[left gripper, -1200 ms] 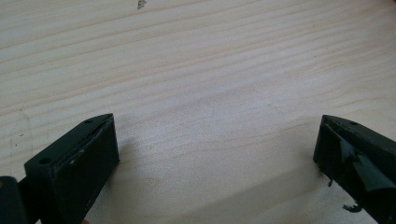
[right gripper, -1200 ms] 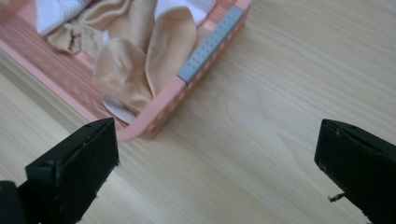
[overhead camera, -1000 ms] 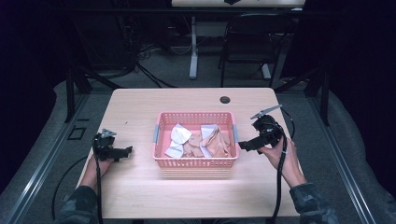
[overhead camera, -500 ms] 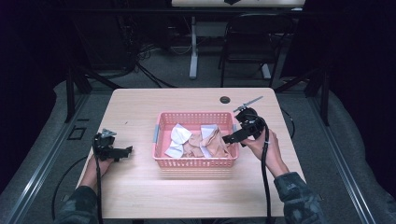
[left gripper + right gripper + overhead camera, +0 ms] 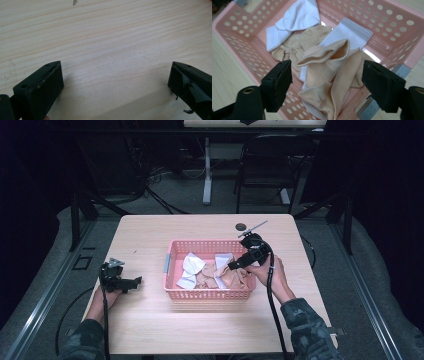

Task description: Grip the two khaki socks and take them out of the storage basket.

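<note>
Socks, tan (image 5: pixel 329 75) and white (image 5: pixel 297 17), heaped loose in pink basket (image 5: pixel 172 251) at centre of worktop (image 5: pixel 150 330). Right claw (image 5: pixel 239 264) hangs over the basket's right end, jaws spread wide either side of the topmost tan sock, not touching it. Left claw (image 5: pixel 131 283) rests on bare worktop left of the basket, jaws released, empty. Progress: none lifted out; every sock left to take, judging by the full heap.

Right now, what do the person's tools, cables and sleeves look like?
Both are black two-jaw tools. The left tool has blocky jaws, a grey plate on top and a black cable trailing back. The right tool trails a thicker black cable. Both sleeves are dark camouflage.
</note>
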`<action>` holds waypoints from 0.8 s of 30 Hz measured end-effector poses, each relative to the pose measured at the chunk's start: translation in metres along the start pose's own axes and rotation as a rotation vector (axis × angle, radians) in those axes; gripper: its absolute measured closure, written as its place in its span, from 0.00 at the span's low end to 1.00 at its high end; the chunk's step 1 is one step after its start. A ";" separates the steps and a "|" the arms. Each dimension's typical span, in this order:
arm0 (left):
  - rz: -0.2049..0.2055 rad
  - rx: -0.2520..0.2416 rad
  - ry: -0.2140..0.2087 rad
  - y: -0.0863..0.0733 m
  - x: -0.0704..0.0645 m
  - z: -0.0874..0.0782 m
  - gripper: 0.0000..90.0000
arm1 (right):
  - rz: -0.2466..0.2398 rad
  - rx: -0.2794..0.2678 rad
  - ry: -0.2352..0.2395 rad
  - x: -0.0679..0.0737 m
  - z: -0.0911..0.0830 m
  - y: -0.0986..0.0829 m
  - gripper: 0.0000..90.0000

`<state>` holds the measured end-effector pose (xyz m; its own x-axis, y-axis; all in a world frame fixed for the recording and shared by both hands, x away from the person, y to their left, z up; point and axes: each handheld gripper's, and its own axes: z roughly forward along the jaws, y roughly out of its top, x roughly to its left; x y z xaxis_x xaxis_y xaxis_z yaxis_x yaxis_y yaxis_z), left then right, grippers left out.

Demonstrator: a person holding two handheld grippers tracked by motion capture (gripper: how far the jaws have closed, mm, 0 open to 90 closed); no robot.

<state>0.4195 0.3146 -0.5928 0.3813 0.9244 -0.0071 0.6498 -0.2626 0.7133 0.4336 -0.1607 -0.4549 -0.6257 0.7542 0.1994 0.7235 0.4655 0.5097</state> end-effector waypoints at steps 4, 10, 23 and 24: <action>0.000 0.000 0.000 0.000 0.000 0.000 0.00 | 0.015 0.017 0.001 -0.001 0.009 0.002 0.37; 0.000 0.000 0.000 0.000 0.000 0.000 0.00 | 0.035 0.029 -0.007 -0.003 0.020 0.006 0.44; 0.000 0.000 0.000 0.000 0.000 0.000 0.00 | 0.083 0.024 -0.010 -0.007 0.035 0.007 0.59; 0.000 0.000 0.000 0.000 0.000 0.000 0.00 | 0.078 0.022 -0.007 -0.008 0.035 0.007 0.64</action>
<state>0.4195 0.3146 -0.5928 0.3811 0.9245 -0.0074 0.6498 -0.2622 0.7135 0.4537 -0.1469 -0.4817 -0.5651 0.7918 0.2319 0.7762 0.4149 0.4747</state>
